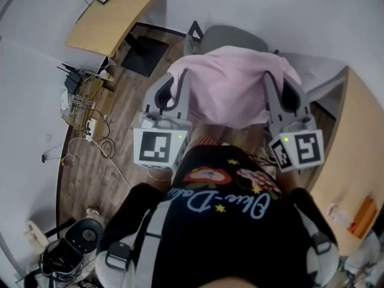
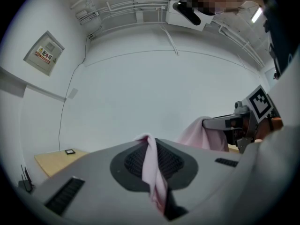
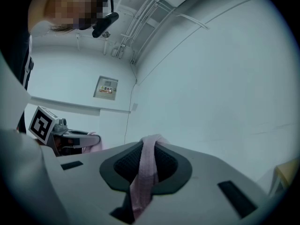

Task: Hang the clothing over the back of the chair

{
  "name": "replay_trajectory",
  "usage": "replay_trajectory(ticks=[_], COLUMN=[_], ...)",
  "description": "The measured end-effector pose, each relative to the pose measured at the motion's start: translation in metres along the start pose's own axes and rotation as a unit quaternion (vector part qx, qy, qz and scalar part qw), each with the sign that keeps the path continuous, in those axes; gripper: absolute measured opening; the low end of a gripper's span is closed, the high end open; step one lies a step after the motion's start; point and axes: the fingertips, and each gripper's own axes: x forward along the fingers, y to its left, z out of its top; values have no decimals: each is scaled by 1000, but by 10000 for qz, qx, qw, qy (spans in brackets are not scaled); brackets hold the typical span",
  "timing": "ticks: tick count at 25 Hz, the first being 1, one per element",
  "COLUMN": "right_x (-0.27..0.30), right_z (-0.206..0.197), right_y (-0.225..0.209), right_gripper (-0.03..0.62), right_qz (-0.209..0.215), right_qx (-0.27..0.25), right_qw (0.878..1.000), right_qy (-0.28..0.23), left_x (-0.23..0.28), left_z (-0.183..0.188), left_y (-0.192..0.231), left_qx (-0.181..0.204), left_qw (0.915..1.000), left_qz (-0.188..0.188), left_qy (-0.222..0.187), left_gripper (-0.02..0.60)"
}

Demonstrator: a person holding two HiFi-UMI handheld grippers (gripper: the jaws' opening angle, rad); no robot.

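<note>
A pink garment (image 1: 231, 89) hangs stretched between my two grippers, held level in front of me. My left gripper (image 1: 177, 78) is shut on its left edge; a fold of the pink cloth (image 2: 152, 172) runs between the jaws in the left gripper view. My right gripper (image 1: 271, 80) is shut on the right edge, with a pink strip (image 3: 145, 175) pinched between its jaws. Beyond the cloth stands the grey chair (image 1: 231, 39), its back partly hidden by the garment. The other gripper with the cloth (image 2: 234, 125) shows at the right of the left gripper view.
A wooden desk (image 1: 114, 17) stands at the far left, with a dark chair mat (image 1: 144, 53) beside it. Cables and a power strip (image 1: 90, 125) lie on the wood floor at left. Another wooden table (image 1: 354, 155) runs along the right. A white wall fills both gripper views.
</note>
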Motion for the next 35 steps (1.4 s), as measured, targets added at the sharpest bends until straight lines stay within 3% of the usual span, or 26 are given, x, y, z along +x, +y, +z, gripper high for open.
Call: replay_trajectory(ticks=[5, 19, 25, 35], right_x=[17, 77, 98, 112], right_z=[-2, 1, -9, -27], right_y=[-8, -49, -63, -77], right_gripper=[44, 44, 44, 44], right_qz=[-157, -958, -1227, -1627], right_qx=[4, 34, 14, -43], right_qw=[9999, 9952, 9921, 9855], right_qy=[58, 201, 254, 487], left_x=[24, 117, 146, 174], left_z=[0, 9, -8, -25], left_y=[14, 54, 72, 84], left_qx=[-2, 24, 198, 168], left_qw=[9999, 9965, 9947, 9917], left_qz=[-102, -839, -1002, -1273], left_qy=[-7, -50, 98, 60], left_gripper=[15, 15, 15, 14])
